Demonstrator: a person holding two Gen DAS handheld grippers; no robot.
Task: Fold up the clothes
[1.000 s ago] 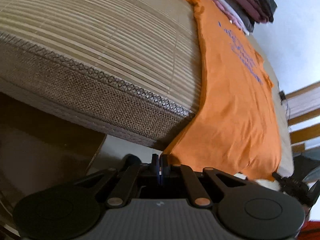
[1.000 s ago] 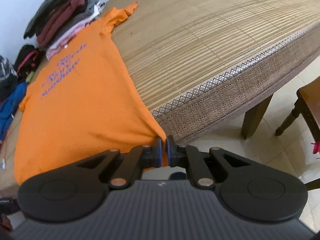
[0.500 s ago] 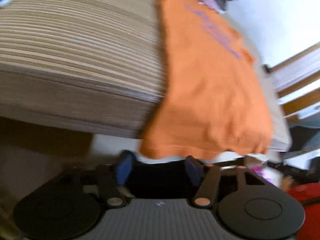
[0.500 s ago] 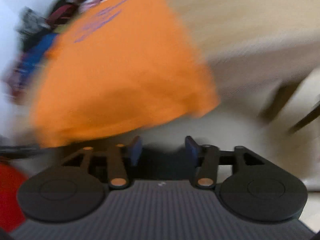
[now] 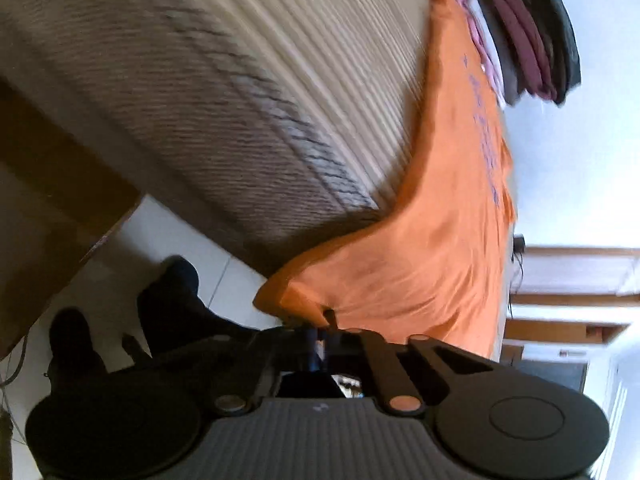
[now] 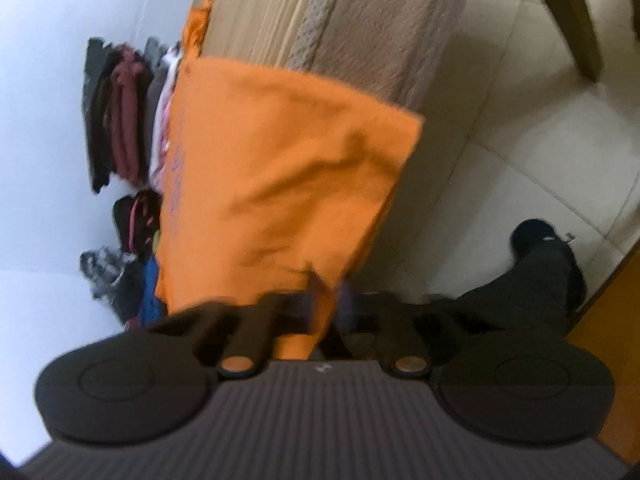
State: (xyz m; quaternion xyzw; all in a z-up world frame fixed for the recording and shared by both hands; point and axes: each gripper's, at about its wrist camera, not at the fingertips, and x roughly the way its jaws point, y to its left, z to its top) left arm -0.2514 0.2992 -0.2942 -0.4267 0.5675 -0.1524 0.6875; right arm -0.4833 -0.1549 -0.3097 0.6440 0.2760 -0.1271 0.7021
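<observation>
Orange t-shirt [image 5: 440,240] hem pinched in both left tongs [image 5: 320,330] and right tongs [image 6: 326,304]; folded clothes stack [image 6: 120,112] sits beyond, bamboo-matted tabletop [image 5: 200,100] alongside.

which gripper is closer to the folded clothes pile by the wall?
Cannot tell. The left gripper and the right gripper both grip the orange shirt hem off the bed's near edge; the clothes pile sits far beyond both.

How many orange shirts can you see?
1: the orange shirt lies along the bed, its bottom edge pinched by the left gripper and right gripper. The clothes pile may hide others.
</observation>
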